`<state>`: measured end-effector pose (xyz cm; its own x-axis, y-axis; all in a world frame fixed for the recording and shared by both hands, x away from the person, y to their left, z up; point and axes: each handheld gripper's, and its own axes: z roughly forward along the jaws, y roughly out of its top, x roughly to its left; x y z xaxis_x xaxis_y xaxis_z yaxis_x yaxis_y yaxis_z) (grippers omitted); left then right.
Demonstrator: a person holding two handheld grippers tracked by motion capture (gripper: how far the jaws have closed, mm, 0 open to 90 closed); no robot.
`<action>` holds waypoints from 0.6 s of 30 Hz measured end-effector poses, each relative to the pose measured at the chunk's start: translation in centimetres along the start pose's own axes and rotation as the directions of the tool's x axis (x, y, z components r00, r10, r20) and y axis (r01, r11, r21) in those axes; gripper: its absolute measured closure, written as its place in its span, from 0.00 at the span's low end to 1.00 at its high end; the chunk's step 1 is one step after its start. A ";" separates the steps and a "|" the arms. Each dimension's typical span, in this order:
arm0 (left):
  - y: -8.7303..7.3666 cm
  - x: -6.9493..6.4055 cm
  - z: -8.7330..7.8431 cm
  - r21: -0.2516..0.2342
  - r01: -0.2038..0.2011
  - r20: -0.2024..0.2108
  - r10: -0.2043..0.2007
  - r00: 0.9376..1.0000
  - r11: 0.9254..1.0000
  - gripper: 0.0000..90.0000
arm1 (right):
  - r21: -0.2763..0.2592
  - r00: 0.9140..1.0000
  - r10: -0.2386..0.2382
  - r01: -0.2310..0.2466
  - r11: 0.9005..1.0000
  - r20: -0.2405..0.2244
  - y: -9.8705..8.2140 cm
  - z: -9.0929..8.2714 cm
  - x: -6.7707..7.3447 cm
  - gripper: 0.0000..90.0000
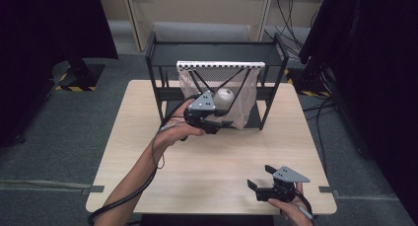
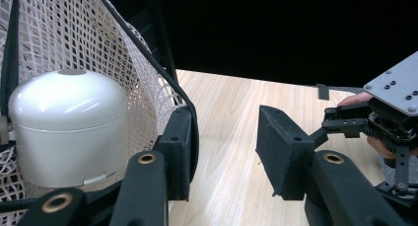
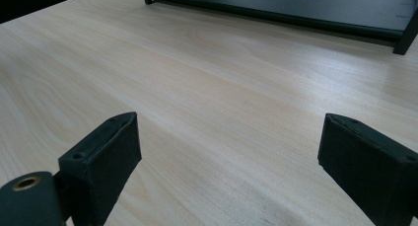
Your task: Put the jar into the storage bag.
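My left gripper, jaws apart and pinching nothing, sits at the mouth of the white net bag hung on the black metal rack. The smooth, domed white plastic canister already rests inside the coarse mesh; withdrawal remains. Right of the bag, my right gripper idles spread.

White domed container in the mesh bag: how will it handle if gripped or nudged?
The glossy white domed plastic container looks smooth, so probably slippery. Its flat base suggests it stands rather than rolls. The white mesh bag around it looks floppy and would likely sag or snag.
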<state>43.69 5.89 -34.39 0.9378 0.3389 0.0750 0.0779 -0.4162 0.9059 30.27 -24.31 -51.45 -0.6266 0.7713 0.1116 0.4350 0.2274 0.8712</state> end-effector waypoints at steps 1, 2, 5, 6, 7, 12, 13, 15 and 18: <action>0.0 0.0 0.0 0.000 -0.001 0.000 0.001 1.000 1.000 0.64 | 0.000 1.000 0.001 -0.001 1.000 0.001 -0.2 -0.1 0.0 0.10; 0.0 0.0 0.0 0.000 -0.001 0.000 0.001 1.000 1.000 0.65 | 0.000 1.000 0.001 -0.001 1.000 0.001 -0.2 -0.1 0.0 0.10; 0.0 0.0 0.0 0.000 -0.001 0.000 0.001 1.000 1.000 0.64 | 0.002 1.000 0.003 -0.003 1.000 0.005 -0.4 -0.2 0.0 0.10; 0.0 0.0 0.0 0.000 0.000 0.000 0.000 1.000 1.000 0.64 | 0.002 1.000 0.004 -0.004 1.000 0.005 -0.4 -0.2 0.0 0.10; 0.0 0.0 0.0 -0.001 0.000 0.000 0.000 1.000 1.000 0.64 | 0.002 1.000 0.005 -0.005 1.000 0.006 -0.4 -0.3 0.0 0.10; 0.0 0.0 0.0 -0.003 0.001 0.000 -0.001 1.000 1.000 0.64 | 0.001 1.000 0.007 -0.007 1.000 0.008 -0.6 -0.5 0.1 0.10; 0.0 0.0 0.0 -0.003 0.002 0.000 -0.002 1.000 1.000 0.64 | 0.002 1.000 0.008 -0.008 1.000 0.009 -0.7 -0.5 0.1 0.10; 0.0 0.0 0.0 -0.003 0.001 0.000 -0.001 1.000 1.000 0.64 | 0.002 1.000 0.011 -0.011 1.000 0.009 -0.8 -0.5 0.1 0.10; 0.0 0.0 0.0 -0.004 0.001 0.000 -0.001 1.000 1.000 0.64 | 0.003 1.000 0.012 -0.012 1.000 0.009 -0.9 -0.5 0.1 0.10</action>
<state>43.67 5.91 -34.42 0.9377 0.3394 0.0739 0.0779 -0.4128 0.9075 29.48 -24.75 -51.96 -0.6157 0.7791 0.1178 0.4446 0.2200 0.8683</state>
